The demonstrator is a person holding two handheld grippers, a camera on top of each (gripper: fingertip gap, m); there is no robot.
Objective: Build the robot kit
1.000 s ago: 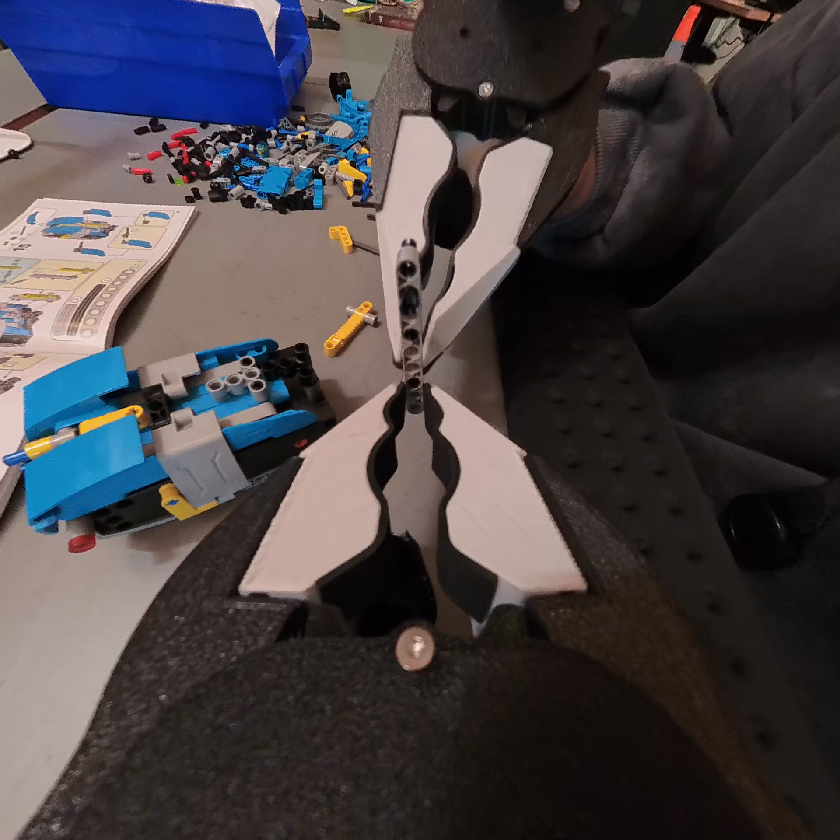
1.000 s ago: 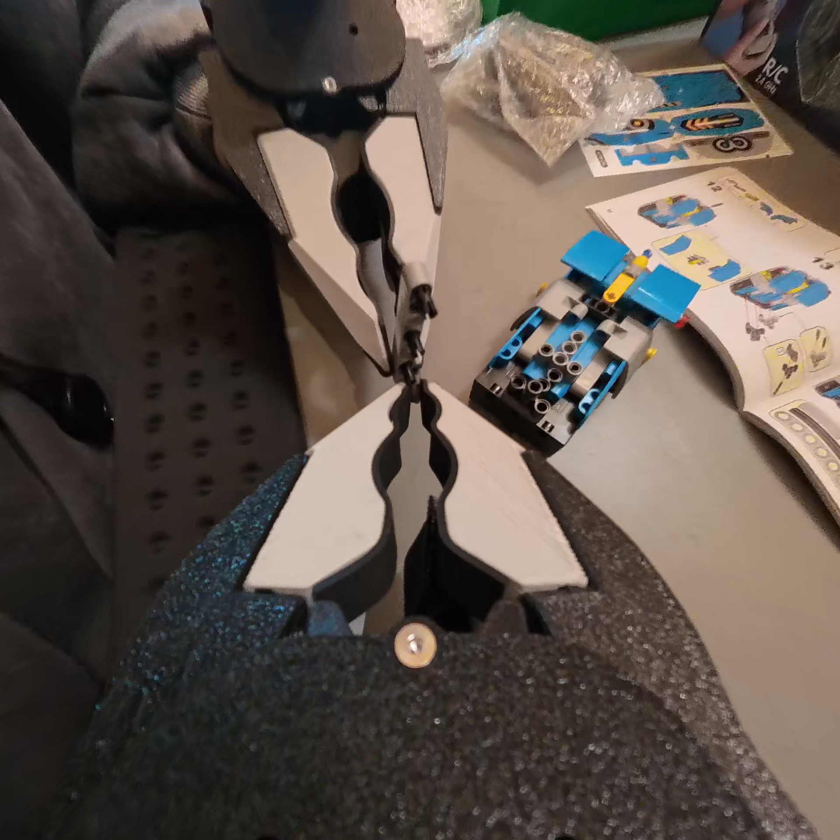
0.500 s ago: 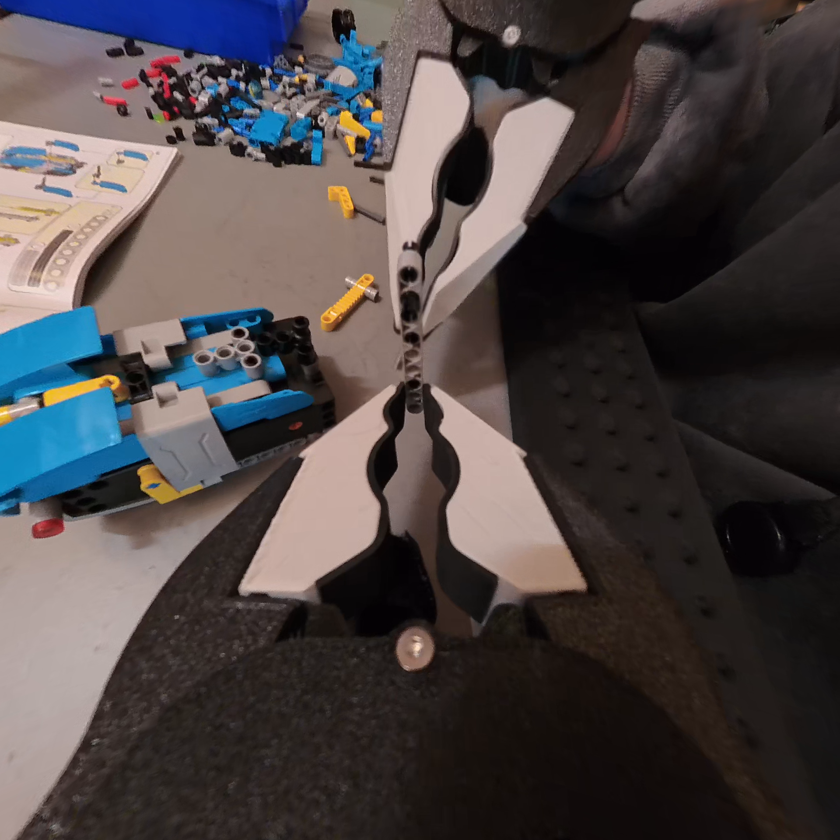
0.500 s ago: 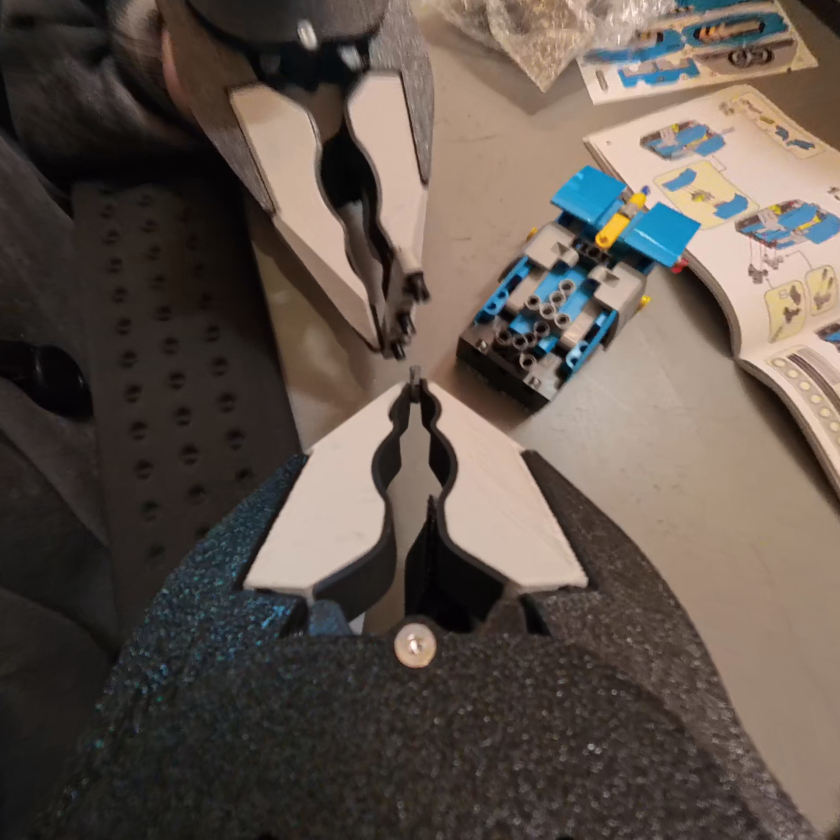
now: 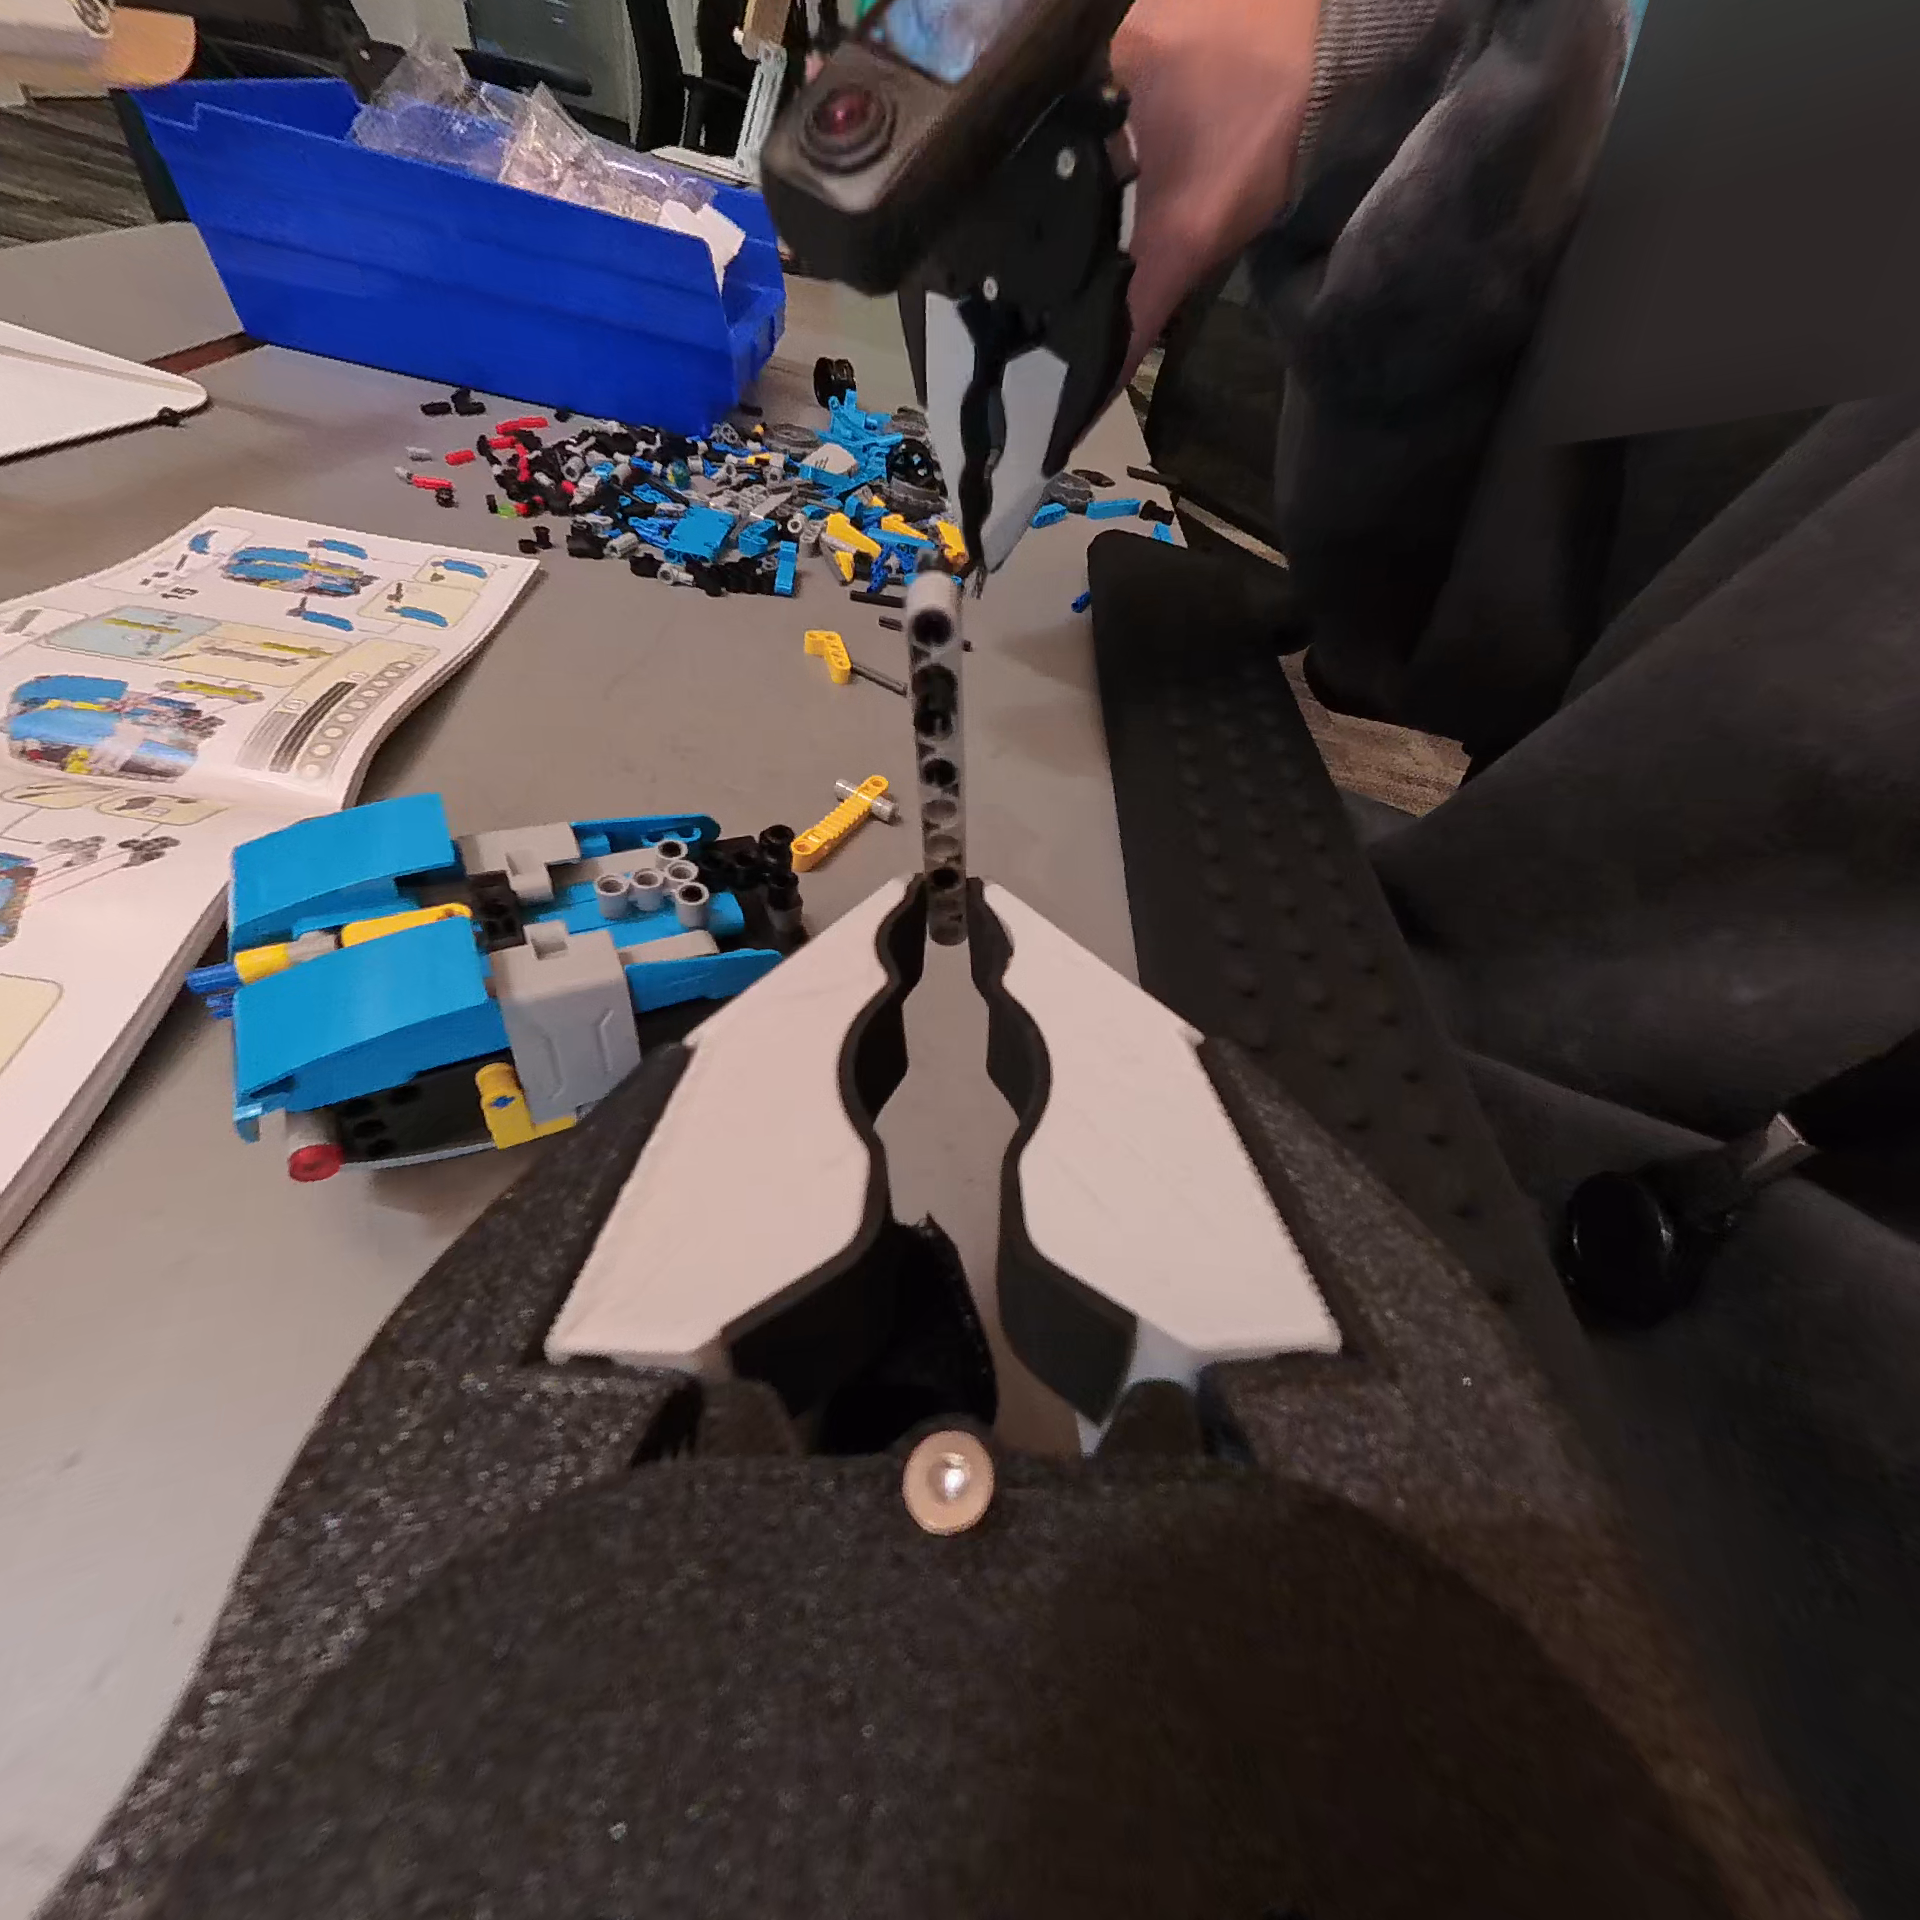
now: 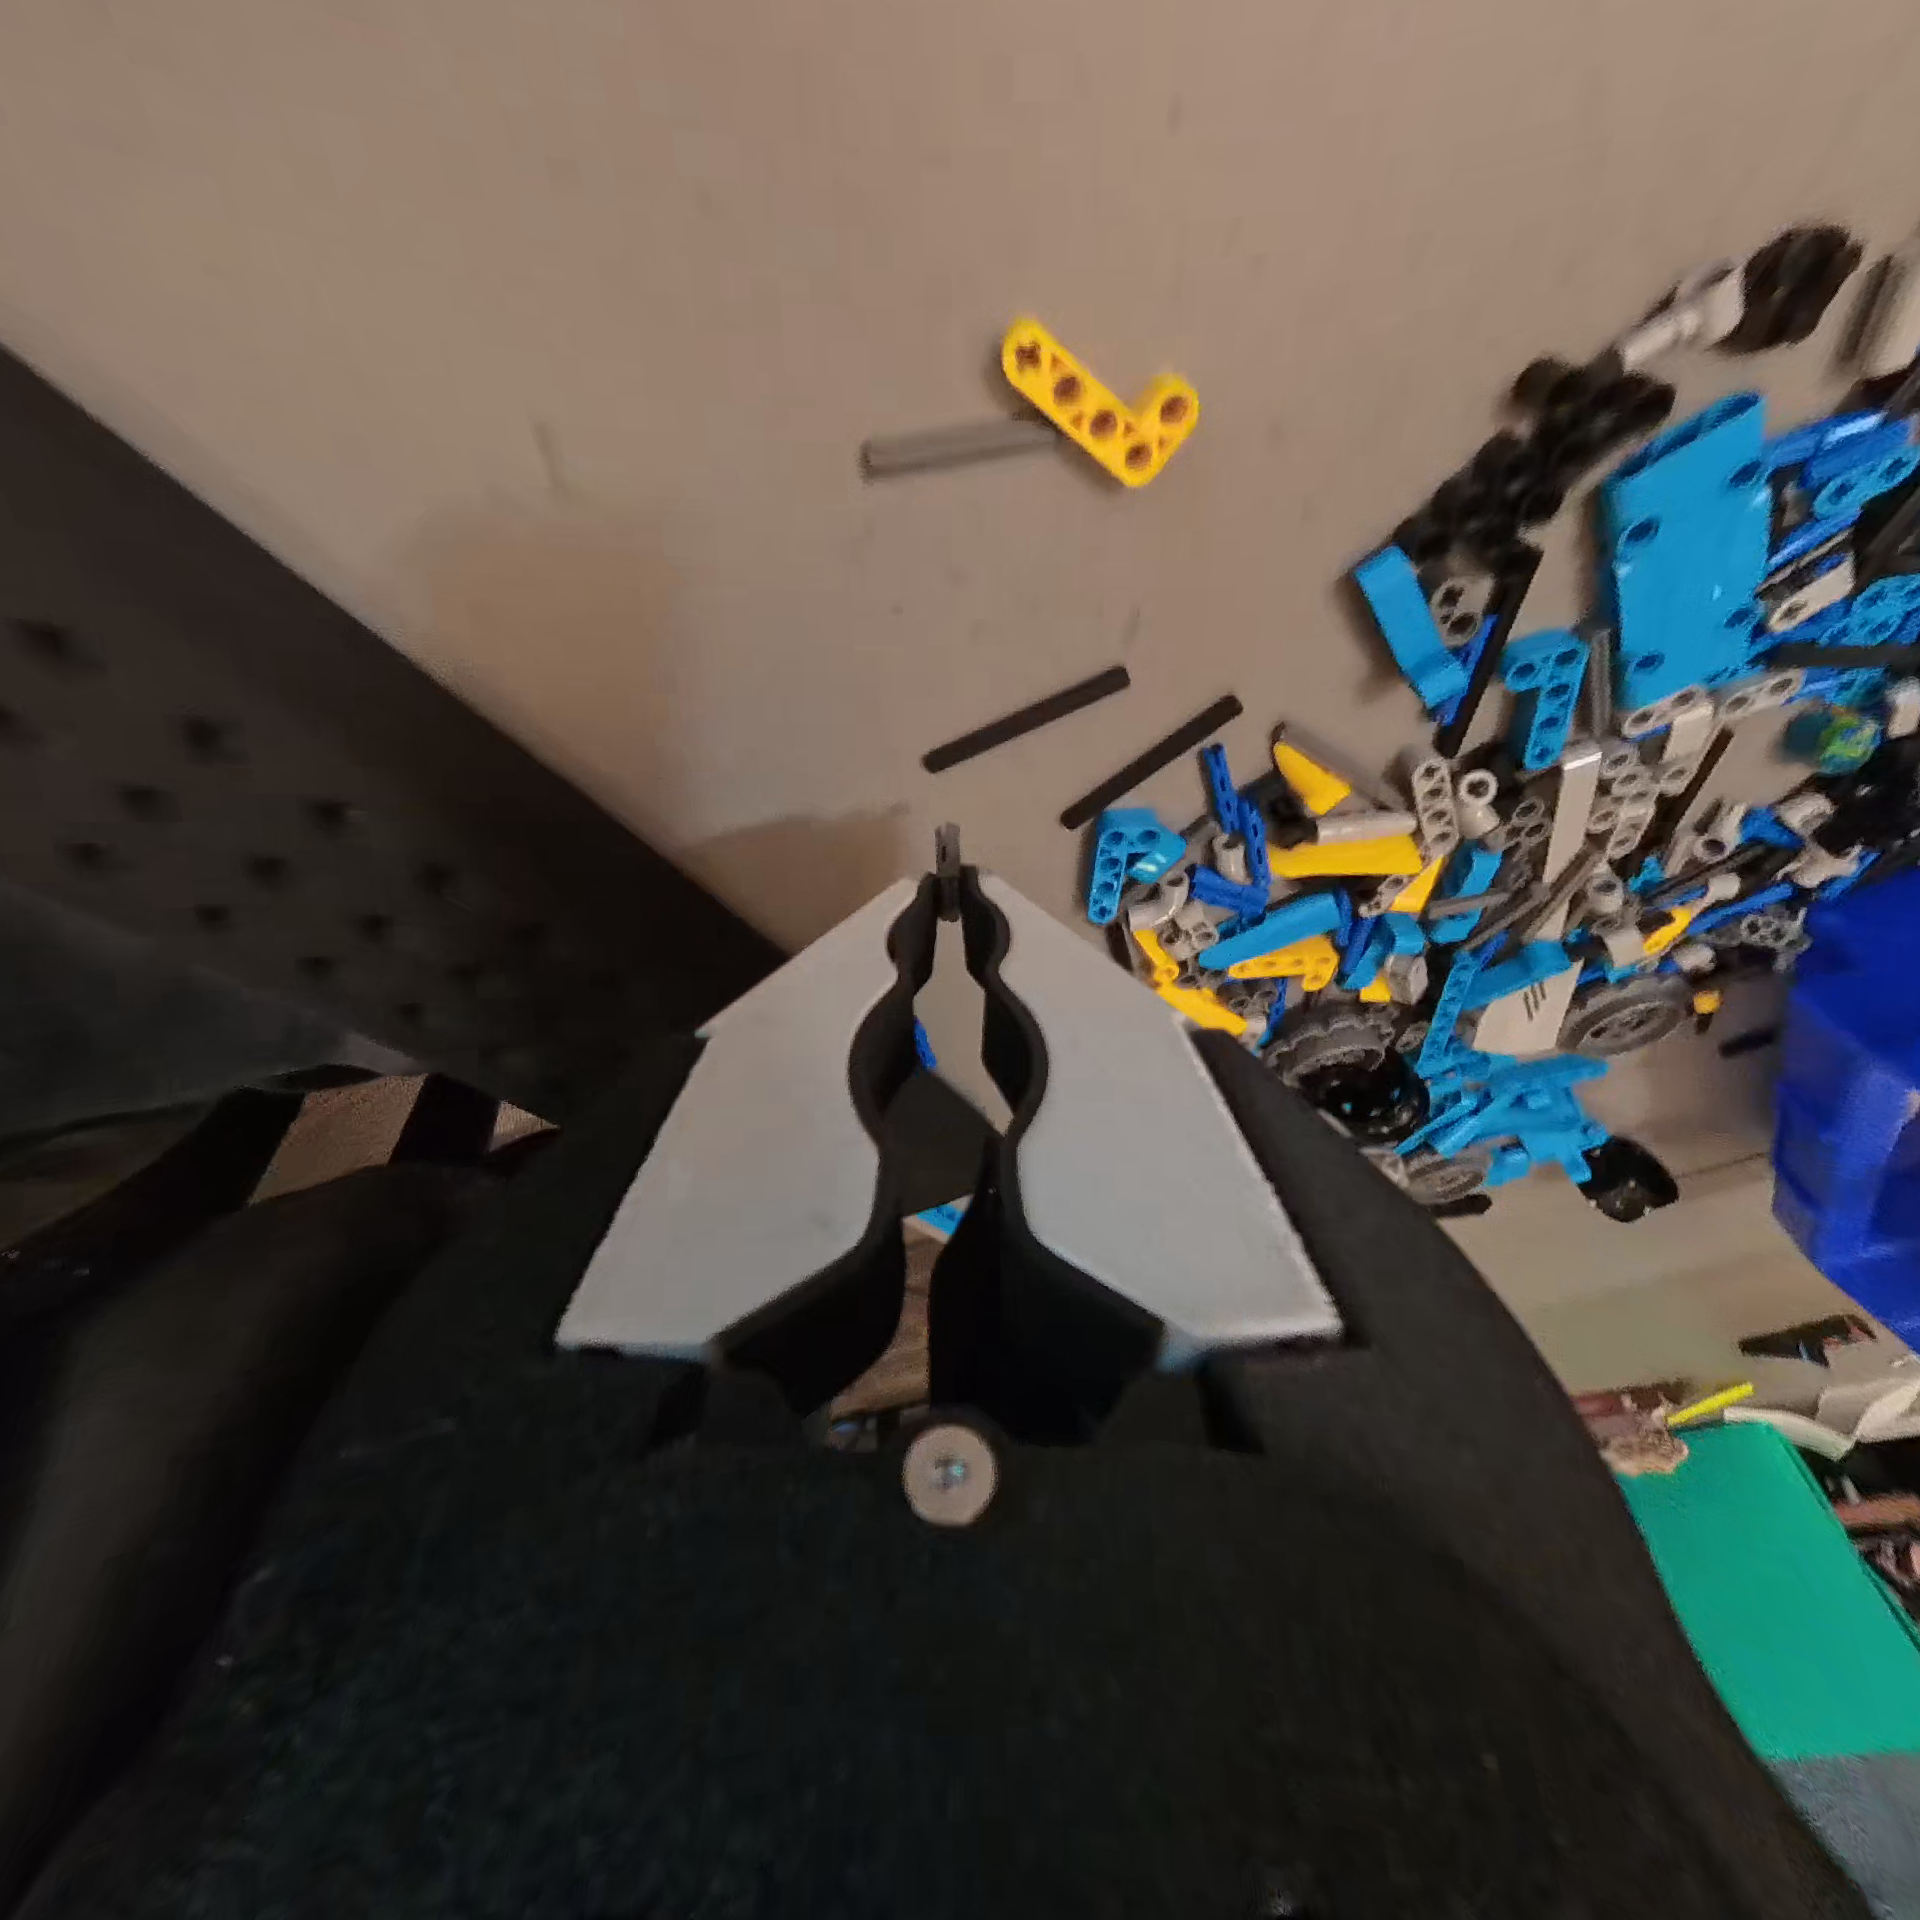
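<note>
Closest in, the left gripper (image 5: 943,914) is pinched tight on the bottom end of a grey holed beam (image 5: 938,758), which stands up and away from the tips, its long axis running straight ahead along the fingers. Just left, on the bench (image 5: 644,717), sits the blue car build (image 5: 488,966), nose toward the open instruction booklet (image 5: 208,665). A yellow toothed piece (image 5: 840,821) lies beside the beam. Further out, the right gripper (image 5: 977,566) hangs tip-down just past the beam's top end, close but apart. In its own view the right gripper (image 6: 948,914) is nearly closed on a small dark pin (image 6: 948,862), poised over the bench beside the loose parts pile (image 6: 1558,883). Beyond, a yellow L-beam (image 6: 1101,416) and the blue bin (image 5: 468,260).
</note>
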